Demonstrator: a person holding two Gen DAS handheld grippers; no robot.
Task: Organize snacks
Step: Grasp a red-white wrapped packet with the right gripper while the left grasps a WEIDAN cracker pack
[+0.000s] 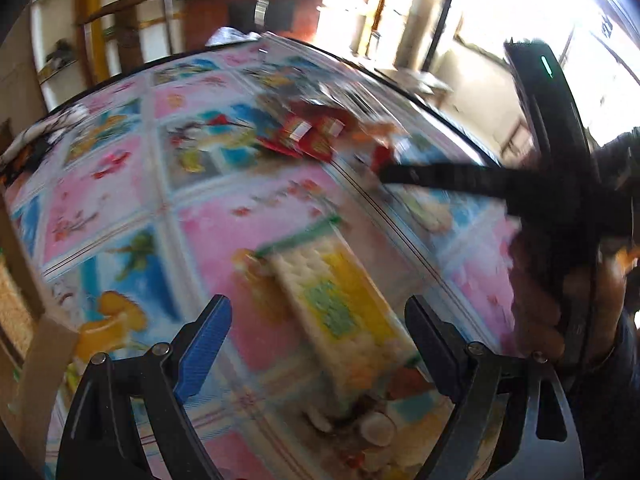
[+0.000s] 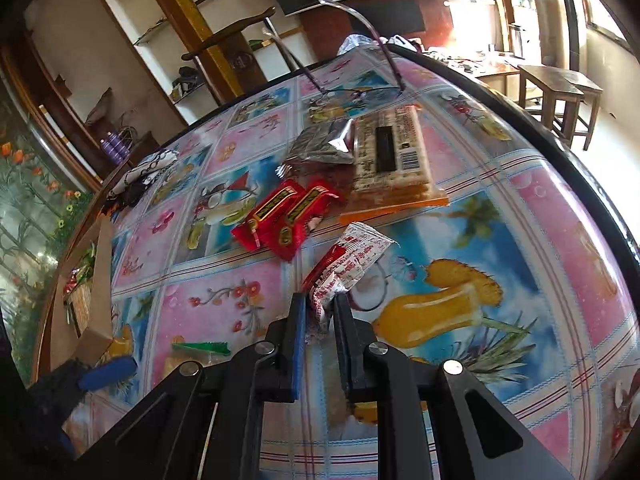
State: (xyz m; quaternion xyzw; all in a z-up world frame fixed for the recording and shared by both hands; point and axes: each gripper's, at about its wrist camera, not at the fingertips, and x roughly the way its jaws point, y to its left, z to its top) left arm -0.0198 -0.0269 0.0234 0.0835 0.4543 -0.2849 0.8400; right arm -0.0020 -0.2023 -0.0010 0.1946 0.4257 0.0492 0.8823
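- Print on the wrappers is too small to read.
- The right gripper (image 2: 320, 320), angled down, pinches a red-and-white sachet (image 2: 348, 264) just above the fruit-print tablecloth (image 2: 520, 240), near two red packets (image 2: 280, 220) and a cracker pack (image 2: 390, 152).
- The left gripper (image 1: 316, 344) gapes empty over a blurred biscuit pack (image 1: 340, 304).

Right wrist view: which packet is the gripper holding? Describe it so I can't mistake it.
On the flowery tablecloth, just nearer than the two red packets, lies a red-and-white sachet. Unlike its neighbours, it is crumpled, and the right gripper pinches its near end.
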